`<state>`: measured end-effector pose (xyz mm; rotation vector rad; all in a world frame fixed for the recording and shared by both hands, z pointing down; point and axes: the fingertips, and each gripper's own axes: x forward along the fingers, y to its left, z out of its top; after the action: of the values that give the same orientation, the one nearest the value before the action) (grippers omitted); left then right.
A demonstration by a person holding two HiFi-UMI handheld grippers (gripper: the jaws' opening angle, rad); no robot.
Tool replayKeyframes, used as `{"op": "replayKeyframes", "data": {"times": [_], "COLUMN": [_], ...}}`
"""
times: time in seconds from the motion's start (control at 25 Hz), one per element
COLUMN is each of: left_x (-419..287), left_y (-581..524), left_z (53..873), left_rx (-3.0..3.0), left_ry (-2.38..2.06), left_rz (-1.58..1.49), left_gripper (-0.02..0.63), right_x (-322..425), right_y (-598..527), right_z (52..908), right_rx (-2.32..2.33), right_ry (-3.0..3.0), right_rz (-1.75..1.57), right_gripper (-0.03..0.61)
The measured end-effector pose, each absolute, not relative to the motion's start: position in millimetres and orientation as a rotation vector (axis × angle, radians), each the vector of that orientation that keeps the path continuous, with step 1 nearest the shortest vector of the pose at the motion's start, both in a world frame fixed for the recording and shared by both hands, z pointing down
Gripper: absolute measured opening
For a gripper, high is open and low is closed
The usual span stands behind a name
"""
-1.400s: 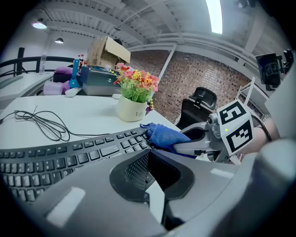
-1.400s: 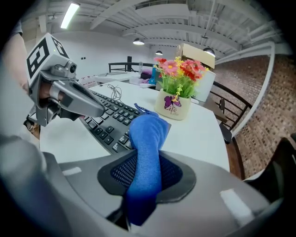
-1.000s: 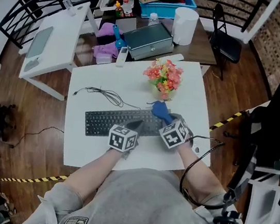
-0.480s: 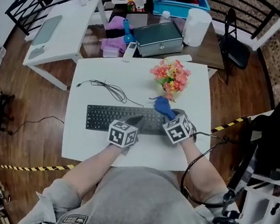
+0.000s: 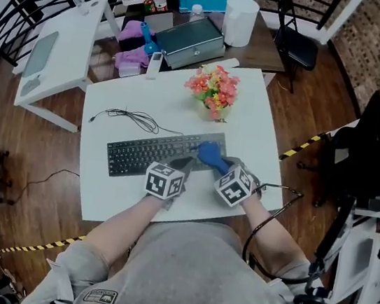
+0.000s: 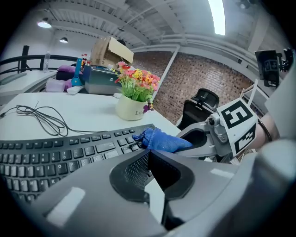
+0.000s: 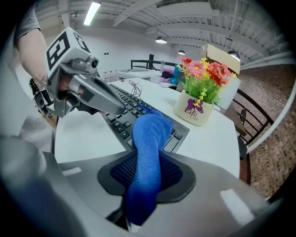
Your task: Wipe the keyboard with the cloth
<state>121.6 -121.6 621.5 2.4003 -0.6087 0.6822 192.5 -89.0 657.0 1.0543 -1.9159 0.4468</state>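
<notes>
Wiping is the step in hand, by my reading. The right hand-held gripper is clamped on the cloth, a blue roll that runs out past its jaws and lays its free end on the keys at the 3 o'clock end of the keyboard. The keyboard lies slightly slanted across the middle of the white table. Its cable is looped at about 11 o'clock of it, and the flowers stand at 12 o'clock of the cloth, near but apart. The left hand-held gripper has its jaws together with nothing between them. Its tips sit at the 6 o'clock edge of the keyboard, just at 9 o'clock of the cloth. In the right gripper view they seem to bear on the keys, likely to steady the keyboard, though real contact is hard to confirm. How much is already wiped cannot be told, but the long run of keys out to 9 o'clock lies beyond the cloth. The next move calls for dragging the cloth along the rows toward 9 o'clock under light downward pressure. The grip should be firm enough that the cloth does not slip out, and the left tips must shift out of its path.
</notes>
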Motion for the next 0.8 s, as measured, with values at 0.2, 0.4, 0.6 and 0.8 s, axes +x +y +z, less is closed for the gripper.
{"op": "replayKeyframes", "data": {"times": [0.2,0.4,0.6,0.8], "left_x": [129.3,125.6,108.0,81.7], "left_y": [-103.6,-102.3,-119.6,-146.7], "left_z": [628.5,628.5,622.2,615.7], "left_rx": [2.401,2.398,2.378,2.339], "left_ry": [-0.55,-0.562,-0.646,-0.769], "left_rz": [0.704,0.688,0.653,0.614], "left_gripper": [-0.011,-0.011,-0.011,-0.011], "right_x": [185.6,183.3,172.7,152.5], "right_y": [-59.5,-61.6,-92.6,-141.5], "right_z": [664.4,664.2,653.9,644.8], "right_rx": [0.995,0.975,0.945,0.913], "right_ry": [-1.913,-1.913,-1.945,-1.998], "right_rz": [0.462,0.447,0.384,0.312], "right_gripper": [0.114,0.114,0.114,0.114]}}
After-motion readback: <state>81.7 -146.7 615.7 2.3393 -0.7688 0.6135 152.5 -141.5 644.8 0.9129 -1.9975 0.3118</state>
